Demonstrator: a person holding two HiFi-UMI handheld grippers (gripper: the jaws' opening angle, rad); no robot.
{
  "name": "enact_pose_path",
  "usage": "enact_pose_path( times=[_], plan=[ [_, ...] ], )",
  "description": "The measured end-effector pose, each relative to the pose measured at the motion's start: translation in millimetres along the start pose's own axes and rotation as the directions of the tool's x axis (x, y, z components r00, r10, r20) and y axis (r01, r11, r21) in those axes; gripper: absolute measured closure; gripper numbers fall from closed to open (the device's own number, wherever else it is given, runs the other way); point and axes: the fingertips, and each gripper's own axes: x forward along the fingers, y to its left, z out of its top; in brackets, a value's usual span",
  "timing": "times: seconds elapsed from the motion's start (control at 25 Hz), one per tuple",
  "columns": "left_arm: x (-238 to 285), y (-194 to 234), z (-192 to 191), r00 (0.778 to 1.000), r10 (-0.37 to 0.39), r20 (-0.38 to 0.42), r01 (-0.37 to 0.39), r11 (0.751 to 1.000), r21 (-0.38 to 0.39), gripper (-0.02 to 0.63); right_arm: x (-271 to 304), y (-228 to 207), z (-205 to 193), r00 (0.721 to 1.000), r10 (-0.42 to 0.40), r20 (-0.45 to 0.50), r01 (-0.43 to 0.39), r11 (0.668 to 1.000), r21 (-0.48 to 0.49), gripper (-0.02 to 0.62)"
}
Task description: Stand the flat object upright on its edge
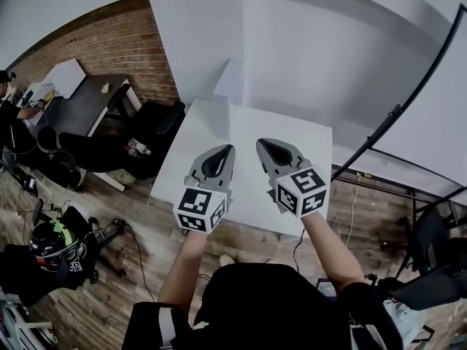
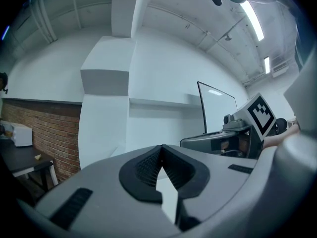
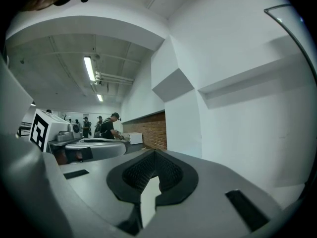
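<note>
Object absent: the flat piece meant to be stood on its edge shows in none of the three views. The white bench (image 1: 208,126) gives no sign of it on the part that can be seen, and whether it lies beneath the hands or out of frame cannot be told. Above the near half of that bench a person (image 1: 255,301) holds the left tool (image 1: 226,150) and the right tool (image 1: 263,144) side by side, near each other but apart, both pointing roughly level toward the white wall (image 1: 306,57). Each tool's own view shows its ribbed pads (image 2: 148,165) pressed together with nothing between them, so both tools are fully closed and empty. The level, paired, closed carriage reads as a neutral ready posture rather than a reach — with nothing in sight to grip, there is no reason to spread the jaws or tip downward. Beyond the bench a brick wall (image 1: 109,31) runs off to the left, where a dark desk (image 1: 84,108) stands with a second person (image 1: 10,108) at it.
</note>
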Motion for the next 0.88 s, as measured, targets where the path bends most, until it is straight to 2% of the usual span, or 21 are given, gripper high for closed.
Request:
enact_pose_path(
  times=[0.88],
  plan=[
    [6, -17, -10, 1.0, -0.004, -0.029, 0.004, 1.0, -0.01, 0.594, -10, -7, -11, 1.0, 0.022, -0.013, -0.022, 0.999, 0.027, 0.555]
  ],
)
